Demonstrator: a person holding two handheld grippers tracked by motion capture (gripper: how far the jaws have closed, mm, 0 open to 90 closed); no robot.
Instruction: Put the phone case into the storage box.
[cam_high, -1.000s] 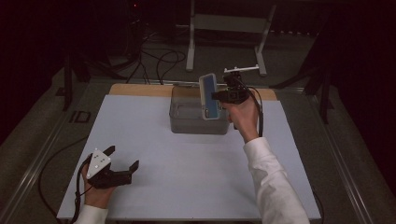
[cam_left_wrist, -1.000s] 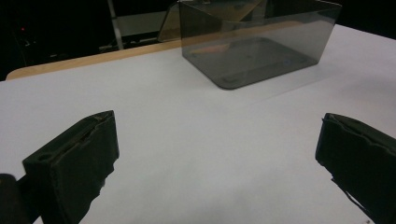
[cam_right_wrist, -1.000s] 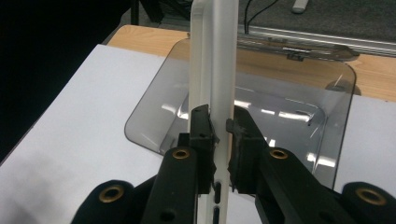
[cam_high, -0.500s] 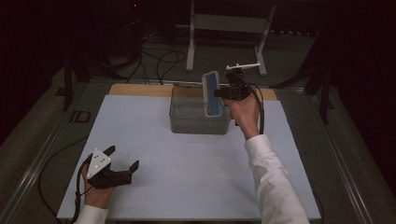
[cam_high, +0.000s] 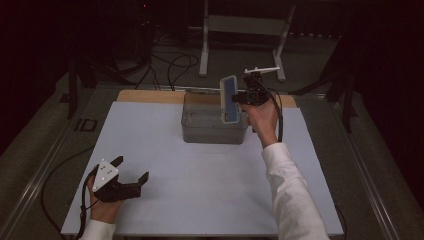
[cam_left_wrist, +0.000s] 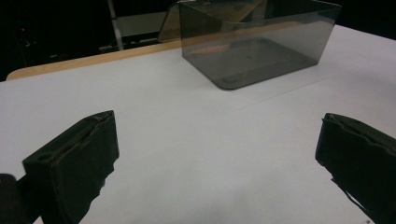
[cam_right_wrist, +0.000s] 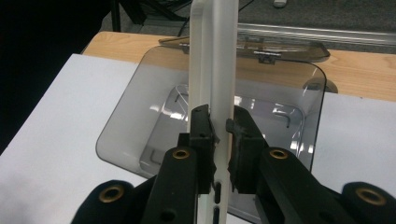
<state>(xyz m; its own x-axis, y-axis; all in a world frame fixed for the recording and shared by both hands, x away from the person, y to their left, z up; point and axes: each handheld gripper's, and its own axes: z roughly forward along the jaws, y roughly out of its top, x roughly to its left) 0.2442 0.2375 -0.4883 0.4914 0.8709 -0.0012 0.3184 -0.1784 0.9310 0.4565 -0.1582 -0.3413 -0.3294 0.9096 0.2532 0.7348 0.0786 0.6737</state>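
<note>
- The smoky, see-through plastic bin (cam_high: 214, 129) with rounded corners sits at the far middle of the white table mat (cam_high: 200, 200); in the right gripper view (cam_right_wrist: 280, 121) its inside looks empty, the moulded floor bare.
- A matching tinted lid (cam_right_wrist: 280, 46) lies behind the bin on the wooden table edge (cam_right_wrist: 364, 74).
- The right gripper (cam_right_wrist: 221, 128) pinches a slim white phone-shaped slab with a blue face (cam_high: 229, 99) between its 2 jaws, holding it upright, edge-on, above the bin's right side.
- The left gripper (cam_high: 132, 176) rests low at the mat's near left, well apart from the bin, its 2 jaws spread wide around nothing.
</note>
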